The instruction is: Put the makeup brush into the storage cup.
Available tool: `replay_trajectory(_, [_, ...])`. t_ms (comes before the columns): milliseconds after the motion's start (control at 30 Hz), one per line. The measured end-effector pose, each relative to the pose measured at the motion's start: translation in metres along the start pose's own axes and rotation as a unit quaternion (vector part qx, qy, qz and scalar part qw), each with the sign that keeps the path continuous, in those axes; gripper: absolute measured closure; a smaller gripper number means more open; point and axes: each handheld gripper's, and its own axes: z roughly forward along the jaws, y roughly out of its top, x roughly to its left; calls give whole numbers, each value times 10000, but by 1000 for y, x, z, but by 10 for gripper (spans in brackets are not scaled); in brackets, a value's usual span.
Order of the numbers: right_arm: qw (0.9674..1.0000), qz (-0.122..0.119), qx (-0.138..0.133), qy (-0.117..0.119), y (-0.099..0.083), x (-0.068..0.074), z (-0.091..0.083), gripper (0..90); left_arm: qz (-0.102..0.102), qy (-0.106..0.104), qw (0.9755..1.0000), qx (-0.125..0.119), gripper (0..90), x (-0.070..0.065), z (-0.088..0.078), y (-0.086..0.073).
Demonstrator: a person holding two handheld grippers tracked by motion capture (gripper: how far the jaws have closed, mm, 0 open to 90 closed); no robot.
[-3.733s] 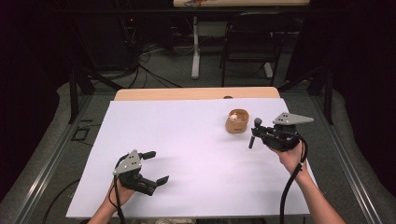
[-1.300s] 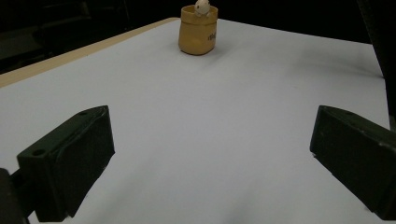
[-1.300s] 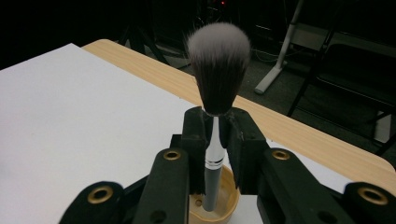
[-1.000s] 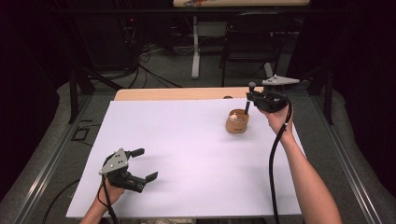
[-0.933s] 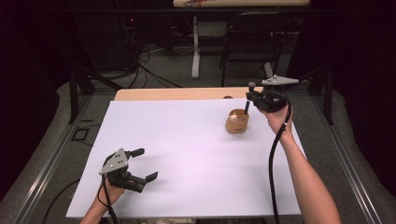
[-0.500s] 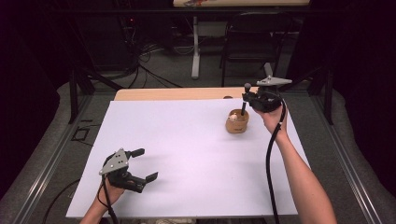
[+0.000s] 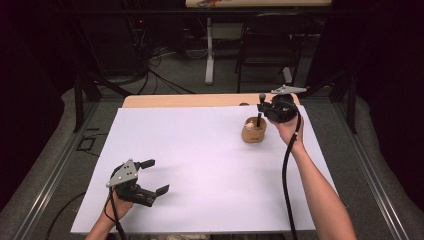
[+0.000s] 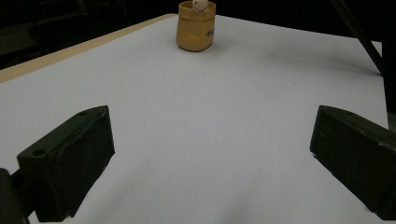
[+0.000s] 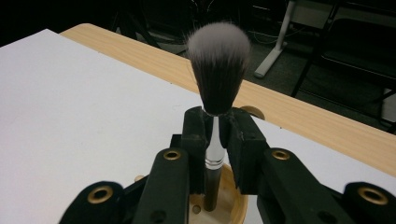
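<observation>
1. The right gripper (image 7: 261,106) sat at the upper right of the high view, and its jaws were clamped tight on the silver ferrule of a makeup brush (image 9: 216,88), just under the bristles!
2. The brush stood upright, dark bristles fanning to pale tips at the top, and its handle dropped straight down into a small tan cup (image 7: 254,131) directly below the jaws.
3. That cup rested on the white sheet (image 7: 200,165) covering the tabletop (image 7: 190,100), near the far right edge, with bare wood showing beyond it.
4. Over at the lower left of the high view, the left gripper (image 7: 152,176) was held low above the sheet, jaws spread wide and holding nothing.
5. In the left gripper view, the cup (image 8: 196,30) stood far off at top centre, something small and pale peeking over its rim.
</observation>
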Motion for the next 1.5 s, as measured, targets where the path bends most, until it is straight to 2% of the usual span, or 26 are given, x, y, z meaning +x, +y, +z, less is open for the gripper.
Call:
replay_trajectory(133, [10000, 50, 16, 10, -2, -1, 1, 769, 8, 0, 10000, 8, 0, 0, 0, 0])
replay_trajectory(333, [9986, 433, 94, 287, -8, -6, -2, 227, 7, 5, 10000, -1, 0, 0, -1, 0])
replay_trajectory(400, [9981, 500, 136, 339, -11, -8, -5, 139, 15, 3, 10000, 4, 0, 0, -1, 0])
replay_trajectory(500, [9982, 420, 169, 405, -15, -7, -11, 57, 12, -2, 10000, 0, 0, -1, -1, 0])
replay_trajectory(533, [9976, 440, 196, 493, -17, -7, -13, 40, 12, -17, 10000, -6, 0, 0, 0, 0])
replay_trajectory(633, [9975, 340, 177, 593, -21, -4, -18, 0, 8, -22, 10000, -9, 0, 0, 1, 1])
replay_trajectory(933, [9963, 4, 147, 851, -37, 7, -36, 0, 25, -64, 10000, 2, 0, 0, 5, 1])
replay_trajectory(1100, [9956, -78, 94, 925, -48, 13, -49, 0, -10, 11, 10000, -36, 0, 1, 4, 2])
replay_trajectory(1233, [9951, -158, 32, 980, -54, 18, -60, 0, 23, -35, 10000, 6, 0, -1, 5, 2])
replay_trajectory(1433, [9936, -393, -51, 1056, -61, 28, -76, 0, -23, 32, 10000, -6, 0, -2, 2, 1])
replay_trajectory(1500, [9931, -429, -73, 1093, -63, 32, -81, 0, 18, -35, 10000, -25, 0, -2, 3, 2])
